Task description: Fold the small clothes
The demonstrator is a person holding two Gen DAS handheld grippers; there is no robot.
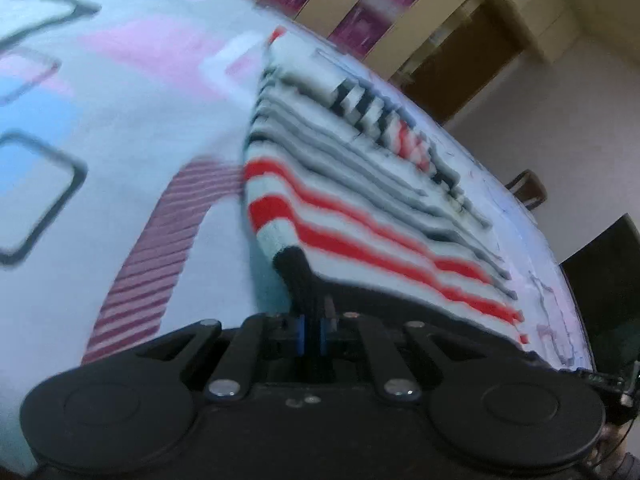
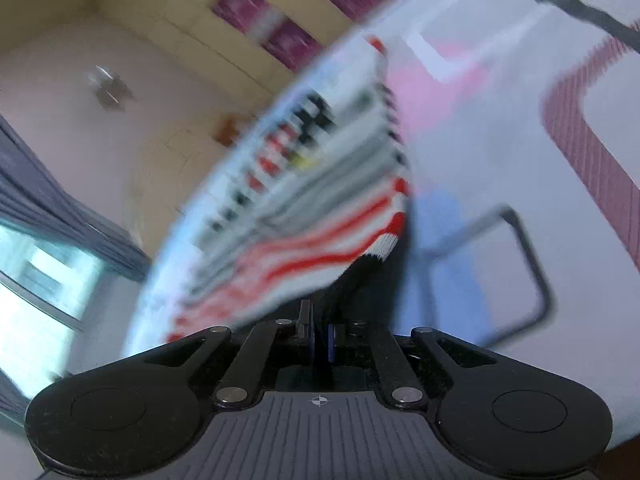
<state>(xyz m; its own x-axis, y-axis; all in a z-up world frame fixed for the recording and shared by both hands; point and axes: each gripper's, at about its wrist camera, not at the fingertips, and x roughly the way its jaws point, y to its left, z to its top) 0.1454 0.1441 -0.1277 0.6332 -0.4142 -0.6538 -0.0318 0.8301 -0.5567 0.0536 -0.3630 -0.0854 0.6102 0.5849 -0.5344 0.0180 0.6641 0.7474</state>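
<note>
A small knit sweater (image 1: 360, 184) with red, white, grey and black stripes and a black hem lies on a patterned bedsheet (image 1: 120, 92). My left gripper (image 1: 312, 332) is shut on the sweater's black hem corner and lifts it off the sheet. In the right wrist view the same sweater (image 2: 320, 208) shows, blurred. My right gripper (image 2: 320, 336) is shut on the other black hem corner, with the cloth raised over the sheet (image 2: 480, 160).
The sheet has pink and blue patches, dark outlined squares and a maroon striped band (image 1: 160, 248). Wardrobes with magenta panels (image 1: 360, 8) stand behind the bed. A window with a grey curtain (image 2: 48, 216) is at the left of the right wrist view.
</note>
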